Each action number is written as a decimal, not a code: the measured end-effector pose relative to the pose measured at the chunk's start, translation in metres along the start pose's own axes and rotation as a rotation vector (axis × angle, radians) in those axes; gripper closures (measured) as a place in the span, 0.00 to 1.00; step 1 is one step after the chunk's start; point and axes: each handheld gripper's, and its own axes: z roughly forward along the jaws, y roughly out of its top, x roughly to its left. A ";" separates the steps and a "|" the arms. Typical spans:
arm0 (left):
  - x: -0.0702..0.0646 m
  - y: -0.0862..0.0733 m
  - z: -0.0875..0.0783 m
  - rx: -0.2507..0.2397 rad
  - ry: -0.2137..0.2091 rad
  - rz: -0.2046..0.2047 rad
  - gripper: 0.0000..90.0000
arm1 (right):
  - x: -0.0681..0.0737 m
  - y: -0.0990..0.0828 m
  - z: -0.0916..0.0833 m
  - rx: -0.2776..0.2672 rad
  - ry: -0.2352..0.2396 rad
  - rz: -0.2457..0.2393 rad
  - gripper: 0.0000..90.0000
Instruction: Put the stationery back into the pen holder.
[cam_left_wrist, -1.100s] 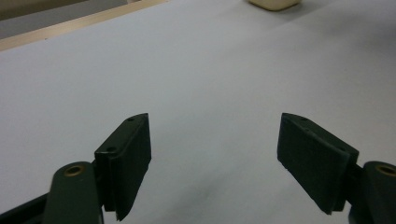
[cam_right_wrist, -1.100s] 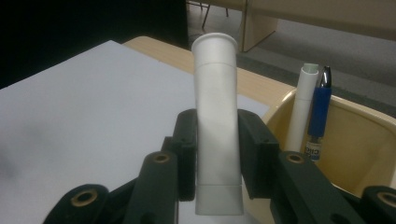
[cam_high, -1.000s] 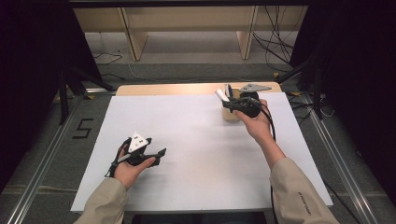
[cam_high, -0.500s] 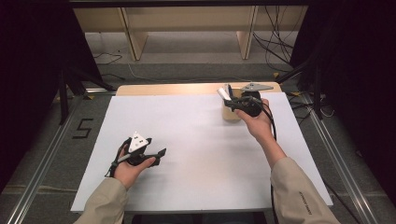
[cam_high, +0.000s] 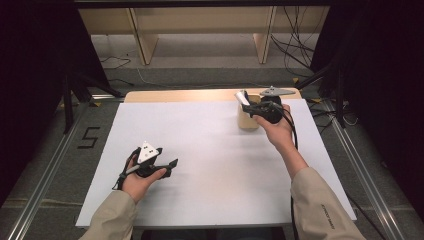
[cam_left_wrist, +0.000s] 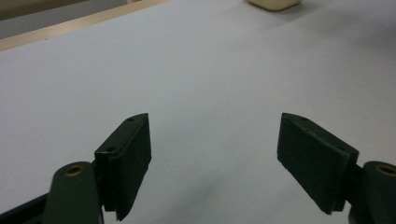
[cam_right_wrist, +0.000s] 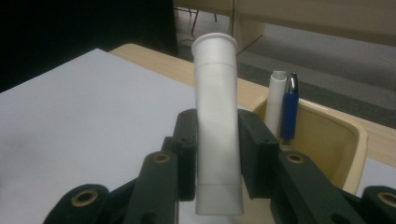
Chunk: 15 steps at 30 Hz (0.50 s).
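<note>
High view: right gripper (cam_high: 248, 103) holds a white tube (cam_high: 242, 97) just above the beige holder (cam_high: 246, 122) at the table's (cam_high: 210, 150) far right; left gripper (cam_high: 170, 163) rests near the front left.
Left gripper view: jaws wide apart over bare white table, nothing between them.
Right gripper view: jaws clamped on the white tube, upright, slightly tilted; holder beside it carries a blue pen (cam_right_wrist: 289, 112) and a white marker (cam_right_wrist: 275, 100).
</note>
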 end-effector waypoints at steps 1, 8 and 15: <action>0.000 0.000 0.000 0.000 0.000 0.000 0.29 | 0.000 0.000 0.000 0.000 -0.002 0.002 0.78; 0.000 0.000 0.000 -0.001 0.000 -0.002 0.29 | -0.003 0.001 -0.001 0.004 -0.014 0.008 0.78; 0.000 0.000 0.000 -0.001 0.000 -0.001 0.29 | -0.006 0.004 -0.002 -0.002 -0.025 0.007 0.78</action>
